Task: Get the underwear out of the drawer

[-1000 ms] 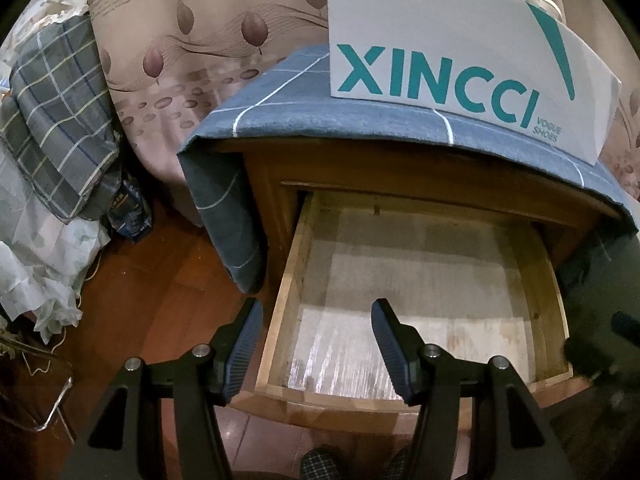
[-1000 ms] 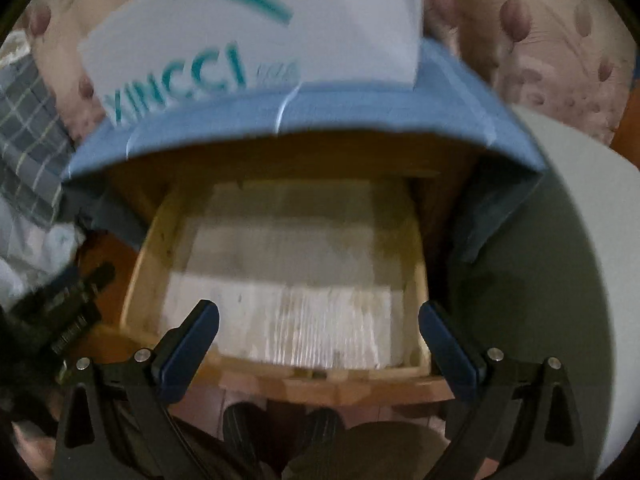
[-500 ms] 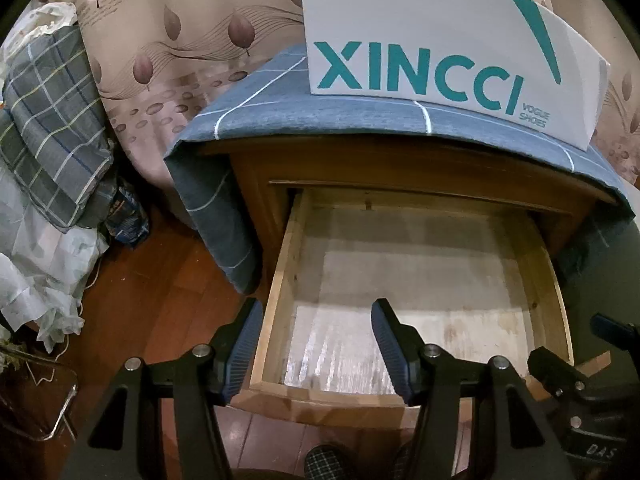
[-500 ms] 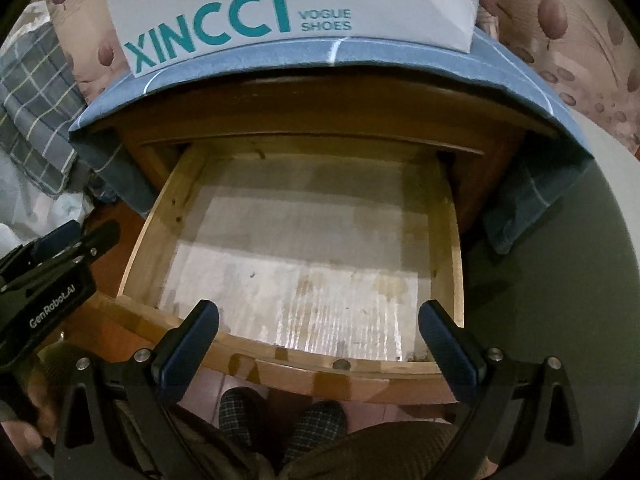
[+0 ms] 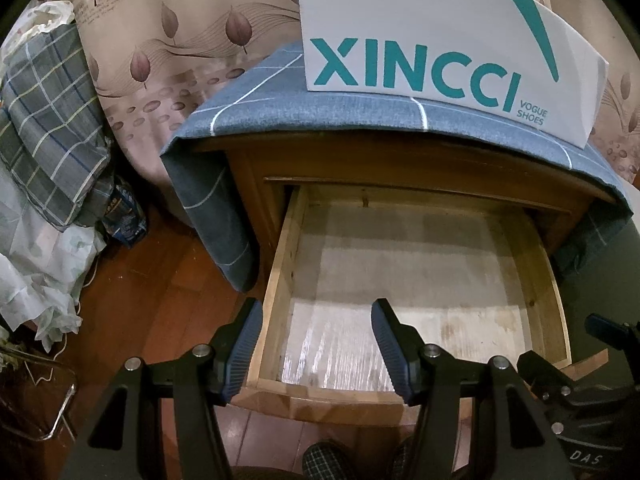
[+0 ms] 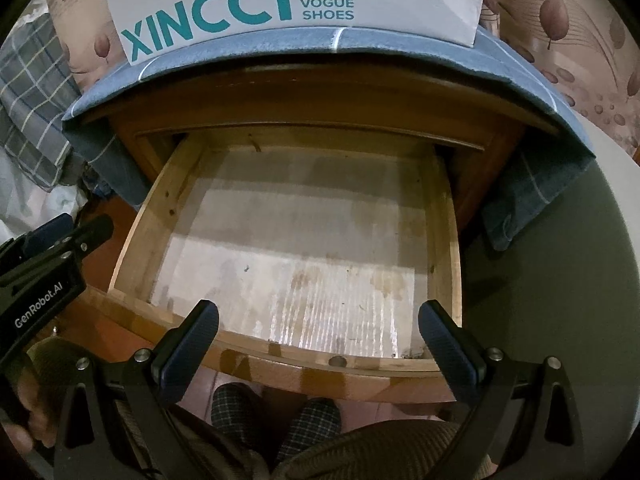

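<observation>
Plaid cloth (image 5: 48, 128): heaped left of the drawer, against the leaf-print curtain (image 5: 168, 40).
Left tool (image 5: 316, 332): fingers spread, gripping nothing, above the drawer's front left corner.
Drawer (image 5: 536, 280): pulled out of the wooden nightstand (image 5: 400, 160); only its pale liner (image 6: 304, 256) shows inside.
Underwear: none visible in the drawer or in either view.
Shoe box (image 5: 440, 40): behind the drawer, on the blue checked cloth (image 5: 248, 100) draped over the nightstand.
Right tool (image 6: 318, 324): fingers wide apart, gripping nothing, over the drawer's front rail.
</observation>
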### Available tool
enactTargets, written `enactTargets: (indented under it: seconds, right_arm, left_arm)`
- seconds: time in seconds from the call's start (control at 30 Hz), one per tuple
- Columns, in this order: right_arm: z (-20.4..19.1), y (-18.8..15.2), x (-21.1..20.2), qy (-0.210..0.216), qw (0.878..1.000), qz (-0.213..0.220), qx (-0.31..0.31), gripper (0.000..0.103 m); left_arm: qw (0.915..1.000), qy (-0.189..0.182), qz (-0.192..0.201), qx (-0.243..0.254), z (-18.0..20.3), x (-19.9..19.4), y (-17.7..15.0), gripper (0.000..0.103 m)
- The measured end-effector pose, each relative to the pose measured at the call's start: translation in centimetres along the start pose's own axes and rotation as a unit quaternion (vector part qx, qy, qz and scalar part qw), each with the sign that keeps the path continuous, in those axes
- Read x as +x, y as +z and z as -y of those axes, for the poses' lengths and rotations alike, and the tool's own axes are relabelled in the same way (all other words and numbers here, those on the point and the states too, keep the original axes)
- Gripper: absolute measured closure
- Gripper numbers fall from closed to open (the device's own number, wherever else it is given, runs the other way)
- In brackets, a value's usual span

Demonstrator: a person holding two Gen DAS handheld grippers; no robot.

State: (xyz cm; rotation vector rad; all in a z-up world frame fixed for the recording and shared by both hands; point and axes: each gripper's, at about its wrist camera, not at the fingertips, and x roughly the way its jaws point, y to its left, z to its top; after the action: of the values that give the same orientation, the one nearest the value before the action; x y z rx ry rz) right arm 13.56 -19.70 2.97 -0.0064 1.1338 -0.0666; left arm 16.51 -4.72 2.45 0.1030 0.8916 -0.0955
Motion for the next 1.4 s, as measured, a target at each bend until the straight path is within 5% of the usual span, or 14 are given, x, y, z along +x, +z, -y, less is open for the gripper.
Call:
enactTargets:
  seconds: [1.4]
  right_arm:
    - [-0.48,0.04,0.28,-0.014,1.0,-0.005,-0.018,0.004]
  left_arm:
    - [0.9999,0.001,-0.002,0.01,0.01,-0.03,-0.05,0.045]
